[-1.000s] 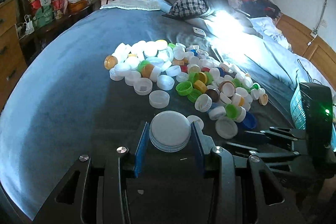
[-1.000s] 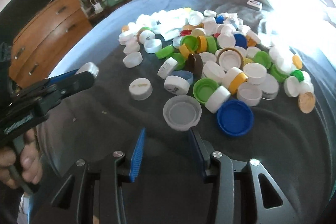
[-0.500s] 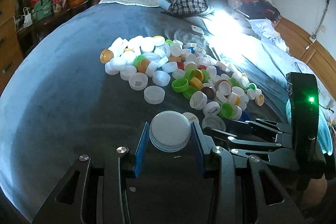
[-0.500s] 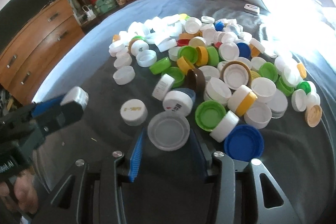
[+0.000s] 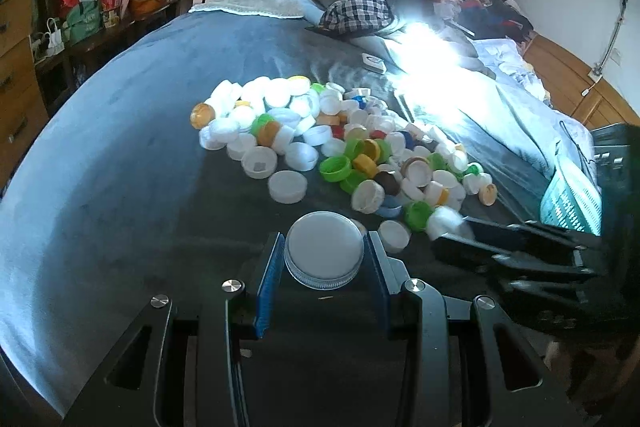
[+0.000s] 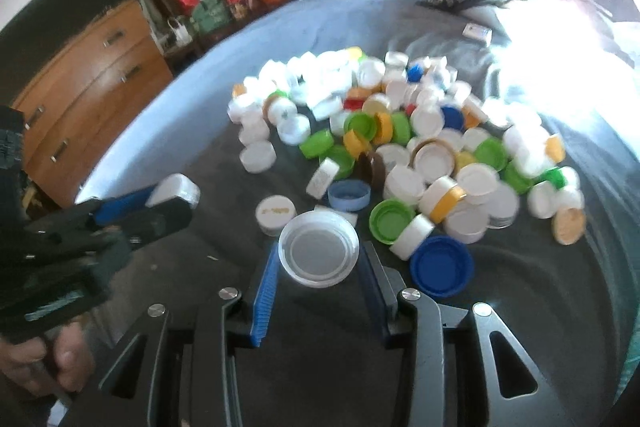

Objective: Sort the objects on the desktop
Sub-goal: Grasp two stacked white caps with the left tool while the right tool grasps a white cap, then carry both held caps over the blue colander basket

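While my left gripper (image 5: 324, 269) pinches a wide white lid (image 5: 324, 253) flat between its blue pads, my right gripper (image 6: 318, 277) is closing its jaws around a clear lid (image 6: 319, 247) that lies open side up between them; I cannot tell whether the pads press it yet. Both hover over a dark blanket (image 5: 120, 187) spread on a bed. Just past the clear lid sits the main pile of bottle caps (image 6: 400, 131), mostly white with green, yellow and blue ones mixed in. A big blue cap (image 6: 441, 265) lies just beside the right gripper's right finger, a white cap with gold print (image 6: 276, 214) just beside its left. Near the blanket's right edge stands a teal basket (image 5: 570, 201). Wooden drawers (image 6: 88, 95) line the left wall.
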### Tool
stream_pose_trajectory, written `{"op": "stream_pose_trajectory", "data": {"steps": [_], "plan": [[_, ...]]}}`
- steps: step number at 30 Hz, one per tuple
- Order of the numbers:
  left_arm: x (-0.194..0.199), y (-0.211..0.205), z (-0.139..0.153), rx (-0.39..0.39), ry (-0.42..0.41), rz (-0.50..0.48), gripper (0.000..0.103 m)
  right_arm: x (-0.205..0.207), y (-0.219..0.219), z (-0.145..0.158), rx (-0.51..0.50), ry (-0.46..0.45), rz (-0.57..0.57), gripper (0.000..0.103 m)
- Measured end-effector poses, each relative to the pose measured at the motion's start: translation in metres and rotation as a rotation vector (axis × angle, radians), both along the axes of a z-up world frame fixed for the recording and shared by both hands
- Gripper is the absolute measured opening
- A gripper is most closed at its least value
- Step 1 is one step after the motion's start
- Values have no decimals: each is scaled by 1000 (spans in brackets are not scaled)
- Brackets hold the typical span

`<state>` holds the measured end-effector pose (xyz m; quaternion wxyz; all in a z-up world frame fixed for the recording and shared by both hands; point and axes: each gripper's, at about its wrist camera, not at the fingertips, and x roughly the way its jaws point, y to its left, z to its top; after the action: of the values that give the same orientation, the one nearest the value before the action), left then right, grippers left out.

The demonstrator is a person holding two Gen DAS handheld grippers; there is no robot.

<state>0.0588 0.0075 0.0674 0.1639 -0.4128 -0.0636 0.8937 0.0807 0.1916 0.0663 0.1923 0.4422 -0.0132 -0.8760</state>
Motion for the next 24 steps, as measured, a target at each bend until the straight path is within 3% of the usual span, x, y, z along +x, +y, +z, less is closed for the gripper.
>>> {"op": "stream_pose_trajectory", "data": {"steps": [7,12,24], "plan": [[8,43,29,3,28,-63,34,24,38,45,27,72,-62,43],[10,89,51,-36,44,-115,34,42,87,72,41,111,-161,43],[21,204,90,-98,81,-268,34,81,190,117,64,171,-367,43]]}}
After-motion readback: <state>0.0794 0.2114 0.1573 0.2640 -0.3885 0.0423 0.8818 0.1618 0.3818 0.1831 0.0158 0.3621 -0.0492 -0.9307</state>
